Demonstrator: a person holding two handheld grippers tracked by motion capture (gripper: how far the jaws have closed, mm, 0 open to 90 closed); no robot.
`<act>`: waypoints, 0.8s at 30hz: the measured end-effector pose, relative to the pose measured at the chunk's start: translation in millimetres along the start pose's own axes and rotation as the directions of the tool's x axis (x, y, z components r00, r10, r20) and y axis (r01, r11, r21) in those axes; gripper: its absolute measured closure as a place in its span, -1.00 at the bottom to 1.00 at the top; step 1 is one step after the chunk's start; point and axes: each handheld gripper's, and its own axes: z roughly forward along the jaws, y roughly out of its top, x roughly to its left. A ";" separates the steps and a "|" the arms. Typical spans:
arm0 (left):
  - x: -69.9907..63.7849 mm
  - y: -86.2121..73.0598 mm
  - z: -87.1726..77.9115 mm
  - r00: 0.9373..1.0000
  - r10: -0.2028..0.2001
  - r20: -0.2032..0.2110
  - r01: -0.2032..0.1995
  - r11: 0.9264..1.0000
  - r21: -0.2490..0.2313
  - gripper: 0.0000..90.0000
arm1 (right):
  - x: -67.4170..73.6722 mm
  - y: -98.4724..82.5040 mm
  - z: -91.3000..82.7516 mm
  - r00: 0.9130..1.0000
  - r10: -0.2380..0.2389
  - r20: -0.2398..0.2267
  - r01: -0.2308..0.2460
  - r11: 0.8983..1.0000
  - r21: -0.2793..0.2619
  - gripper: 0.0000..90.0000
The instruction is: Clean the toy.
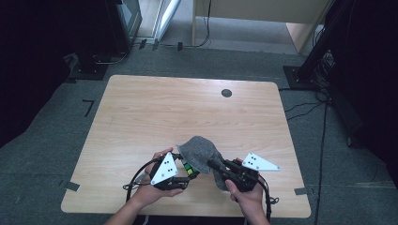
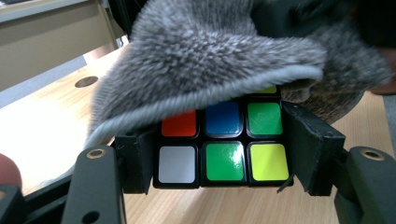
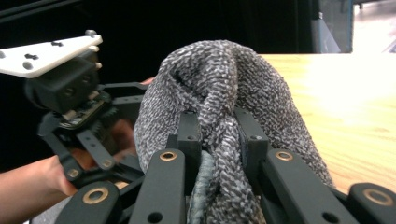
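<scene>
Black grippers [image 1: 187, 174], brass-ringed screws, grey three-cornered plates, black cables.

The right gripper [image 3: 218, 140] pinches the grey cloth [image 3: 224, 84] between its fingers [image 3: 189, 135].

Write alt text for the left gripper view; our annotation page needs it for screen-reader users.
A puzzle cube with orange, blue, green, white and yellow stickers is clamped between the left gripper's two black jaws, above a wooden table. A fuzzy grey cloth drapes over the cube's top, hiding its upper row.
</scene>
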 end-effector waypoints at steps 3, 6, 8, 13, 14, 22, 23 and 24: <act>4.9 1.4 -8.6 1.000 -0.031 0.002 0.031 0.999 -0.041 -0.23 | -5.7 -4.4 2.9 1.000 -0.008 0.015 0.008 1.000 0.004 0.69; 9.7 2.3 -14.1 0.998 -0.055 0.003 0.055 0.996 -0.065 -0.23 | -17.2 -11.8 5.4 0.997 0.009 0.076 -0.012 0.999 0.047 0.70; 10.6 1.8 -14.4 0.998 -0.057 0.008 0.058 0.996 -0.063 -0.23 | -15.9 -11.7 5.5 0.997 0.005 0.077 -0.009 0.999 0.053 0.70; 7.6 -1.6 -7.5 0.999 -0.039 -0.004 0.039 0.999 -0.019 -0.23 | 1.0 -3.4 3.7 0.998 -0.050 0.028 0.049 0.998 0.025 0.70; 6.0 -0.8 -7.5 0.999 -0.031 -0.005 0.031 0.999 -0.020 -0.23 | 7.3 -2.6 4.0 0.993 -0.103 0.051 0.102 0.994 0.035 0.70; 6.6 1.2 -13.1 0.999 -0.035 0.028 0.037 0.997 -0.066 -0.23 | -17.5 -12.9 6.7 0.996 -0.012 0.091 0.004 0.997 0.078 0.70; 6.6 1.2 -13.1 0.999 -0.035 0.028 0.037 0.997 -0.066 -0.23 | -17.5 -12.9 6.7 0.996 -0.012 0.091 0.004 0.997 0.078 0.70; 5.9 0.0 -11.1 1.000 -0.023 0.016 0.023 0.999 -0.046 -0.23 | -11.2 -9.4 6.0 0.995 -0.035 0.088 0.029 0.997 0.068 0.70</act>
